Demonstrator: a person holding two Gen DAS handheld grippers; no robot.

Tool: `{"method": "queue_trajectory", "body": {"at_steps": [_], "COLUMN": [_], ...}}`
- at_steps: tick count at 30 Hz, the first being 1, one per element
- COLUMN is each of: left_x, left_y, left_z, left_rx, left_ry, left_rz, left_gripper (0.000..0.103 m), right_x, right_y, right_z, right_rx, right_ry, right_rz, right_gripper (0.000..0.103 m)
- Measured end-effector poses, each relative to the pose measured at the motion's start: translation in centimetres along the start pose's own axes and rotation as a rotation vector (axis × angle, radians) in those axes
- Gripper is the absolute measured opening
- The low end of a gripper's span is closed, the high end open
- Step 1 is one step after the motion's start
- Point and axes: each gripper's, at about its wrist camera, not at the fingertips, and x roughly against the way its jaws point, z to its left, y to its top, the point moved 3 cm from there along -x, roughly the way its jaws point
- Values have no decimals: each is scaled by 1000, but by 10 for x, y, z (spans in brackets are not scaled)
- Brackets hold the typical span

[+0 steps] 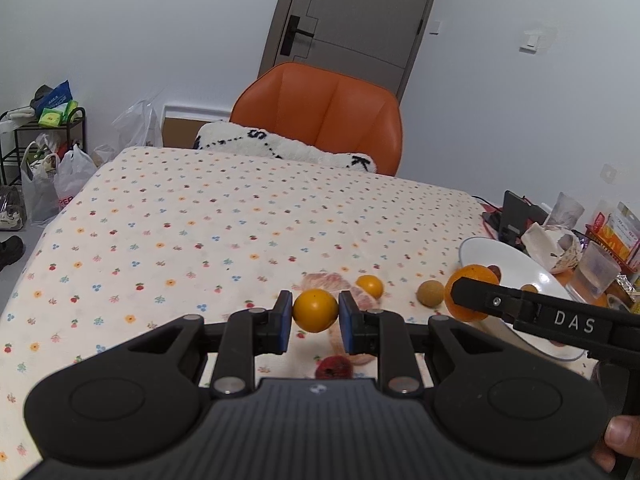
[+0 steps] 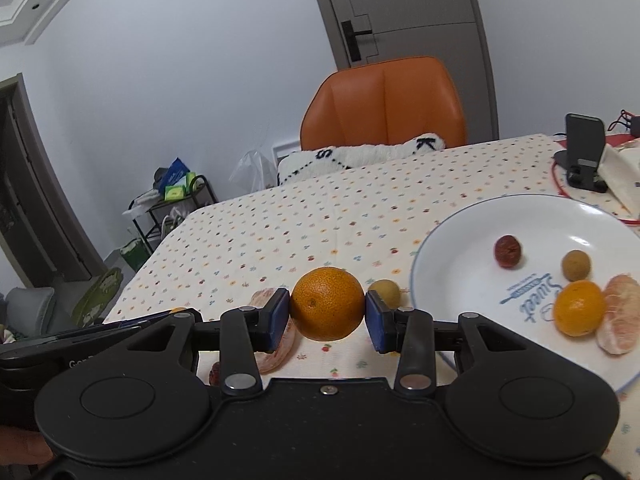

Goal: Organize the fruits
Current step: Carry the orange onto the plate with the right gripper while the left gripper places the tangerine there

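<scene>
On the white plate (image 2: 440, 256) four fruits already sit, while my left gripper (image 1: 315, 312) clamps a small yellow fruit (image 1: 315, 310), my right gripper (image 2: 327, 307) an orange (image 2: 327, 304), and several remain on the tablecloth (image 1: 180, 232).

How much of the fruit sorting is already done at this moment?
Done: the white plate holds four pieces. In hand: the left gripper grips a small yellow-orange fruit; the right gripper grips an orange. Left on the tablecloth: a brown fruit, peeled segments, a red fruit.
</scene>
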Motion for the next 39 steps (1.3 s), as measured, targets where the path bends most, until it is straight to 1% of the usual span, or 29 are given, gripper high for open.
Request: {"method": "queue_trajectory", "body": {"at_steps": [13,25,39], "left_x": [11,15,8], "left_y": [-2,-5,-9], "left_z": [-26,-50,-78], "left_rx": [-31,-59,-95], "left_ry": [-21,-48,-87], "left_rz": [-15,-18,-5], "left_gripper": [23,23,23], "right_x": [25,48,64], "right_y": [-2,-8,-13], "right_z": [-24,-58,-86], "right_rx": [-37,-84,-123], "right_ry": [-36,-88,-135], "right_rz": [-34,-52,-61], "right_gripper": [39,39,39]}}
